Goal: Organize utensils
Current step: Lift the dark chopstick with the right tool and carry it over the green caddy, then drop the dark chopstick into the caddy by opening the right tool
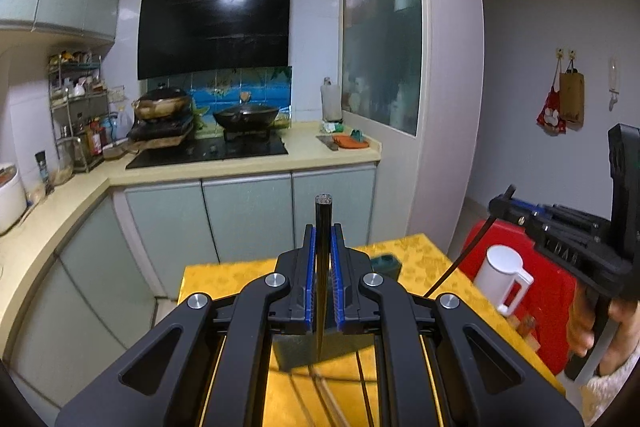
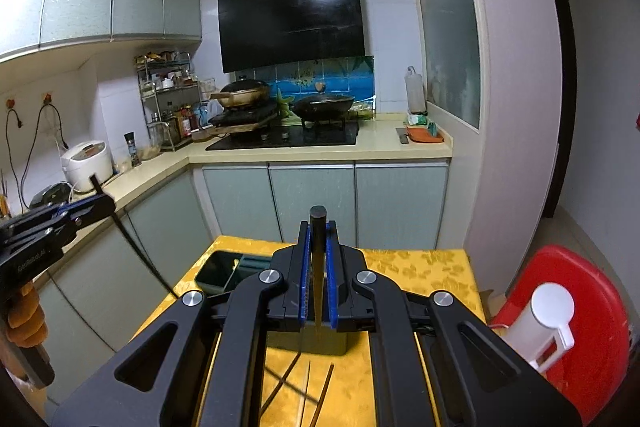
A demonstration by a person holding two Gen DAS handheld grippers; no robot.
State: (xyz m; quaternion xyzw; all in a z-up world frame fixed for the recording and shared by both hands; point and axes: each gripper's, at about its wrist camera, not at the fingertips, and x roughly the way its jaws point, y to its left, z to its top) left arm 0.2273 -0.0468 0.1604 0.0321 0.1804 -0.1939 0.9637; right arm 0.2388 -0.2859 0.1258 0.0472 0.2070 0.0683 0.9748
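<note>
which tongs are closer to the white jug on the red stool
Right. The right tongs are just above and beside the white jug; the left tongs hold a chopstick over the table, farther left.

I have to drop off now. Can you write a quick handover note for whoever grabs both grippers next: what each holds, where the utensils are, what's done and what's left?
Left gripper: shut on a dark chopstick, held upright above the table.
Right gripper: shut on a second dark chopstick, also upright.
The dark utensil holder sits on the yellow table, left of the right gripper.
Several loose chopsticks still lie on the table beneath the grippers.
Done: two chopsticks picked up.
Left: probably place both in the holder, then collect the loose ones.
</note>
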